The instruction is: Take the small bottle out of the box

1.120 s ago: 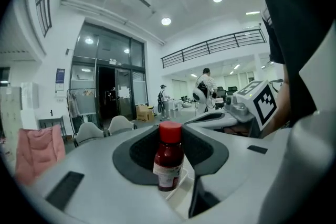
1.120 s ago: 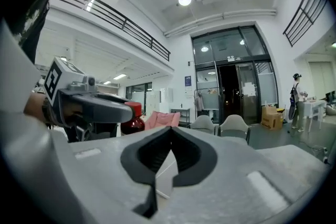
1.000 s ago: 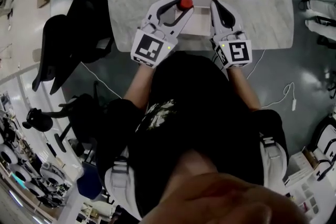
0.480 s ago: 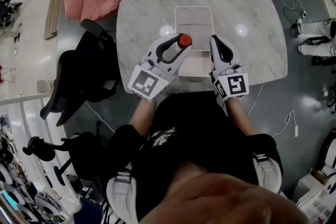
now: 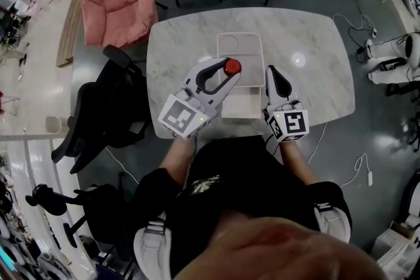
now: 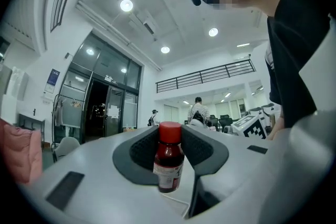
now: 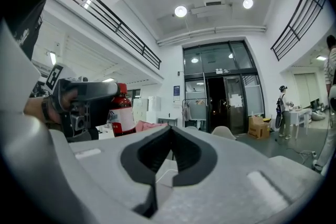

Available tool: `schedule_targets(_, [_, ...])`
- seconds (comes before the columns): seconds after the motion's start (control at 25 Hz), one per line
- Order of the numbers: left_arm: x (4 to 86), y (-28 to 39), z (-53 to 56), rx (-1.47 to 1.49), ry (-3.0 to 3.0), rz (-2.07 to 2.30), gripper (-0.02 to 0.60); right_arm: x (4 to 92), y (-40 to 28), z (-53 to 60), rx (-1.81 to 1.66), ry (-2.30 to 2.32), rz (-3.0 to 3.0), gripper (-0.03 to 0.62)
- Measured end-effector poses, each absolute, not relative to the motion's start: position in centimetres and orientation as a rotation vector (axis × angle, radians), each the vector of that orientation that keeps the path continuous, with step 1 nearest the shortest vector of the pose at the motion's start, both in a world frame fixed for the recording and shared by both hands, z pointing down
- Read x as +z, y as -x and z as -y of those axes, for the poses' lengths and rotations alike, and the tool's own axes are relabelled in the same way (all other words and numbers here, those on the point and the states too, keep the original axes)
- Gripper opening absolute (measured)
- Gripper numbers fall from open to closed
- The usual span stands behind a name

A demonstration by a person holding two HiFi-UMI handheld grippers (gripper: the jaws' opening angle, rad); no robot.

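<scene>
Bright, even indoor light falls from round ceiling lamps (image 6: 126,5). The marble table (image 5: 315,95) carries a small white glare spot (image 5: 298,60), and the dark floor (image 5: 387,134) gleams. Both gripper views bulge fisheye-style, with black vignetted corners. The head view's bottom edge is a soft, out-of-focus blur.

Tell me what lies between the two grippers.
Head view: the white box shows between the left gripper, which holds the small bottle, and the right gripper.

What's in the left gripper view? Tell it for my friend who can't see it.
The left gripper grips a small bottle with a red cap and dark liquid, held upright between its jaws. Behind it are glass doors and bright ceiling lights.
</scene>
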State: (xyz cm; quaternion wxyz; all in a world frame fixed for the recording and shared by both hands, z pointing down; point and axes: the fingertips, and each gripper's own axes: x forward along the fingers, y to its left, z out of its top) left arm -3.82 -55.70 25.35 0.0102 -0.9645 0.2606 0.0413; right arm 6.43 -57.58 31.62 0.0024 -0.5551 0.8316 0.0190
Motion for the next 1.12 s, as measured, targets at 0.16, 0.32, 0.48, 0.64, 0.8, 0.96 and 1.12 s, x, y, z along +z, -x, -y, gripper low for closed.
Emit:
schedule_targets(0.16, [24.4,3.6,55.6,0.119,2.987,-0.826,0.143,30.2,-6.5,57.9,0.080,1.715,-2.610,-0.006])
schedule_targets(0.32, [24.4,3.3,55.7,0.098,2.968,-0.841,0.143,28.9,-6.3,57.9,0.126,1.680,-2.611,-0.006])
schedule_targets(0.48, [25.4,3.1,56.6,0.080,2.971,-0.881,0.143,28.4,-5.9,57.6,0.235,1.684,-2.661,-0.006])
schedule_targets(0.64, [25.7,2.6,56.9,0.093,2.972,-0.881,0.143,28.3,-6.9,57.7,0.217,1.694,-2.661,-0.006])
schedule_targets(0.8, [25.5,3.0,56.9,0.117,2.969,-0.891,0.143,28.3,-6.7,57.7,0.203,1.680,-2.671,-0.006])
schedule_targets(0.96, [24.8,3.3,57.1,0.154,2.959,-0.887,0.143,27.6,-6.1,57.9,0.239,1.650,-2.691,-0.006])
schedule_targets(1.12, [24.4,3.5,56.9,0.173,2.946,-0.877,0.143,26.9,-5.5,58.1,0.277,1.634,-2.708,-0.006])
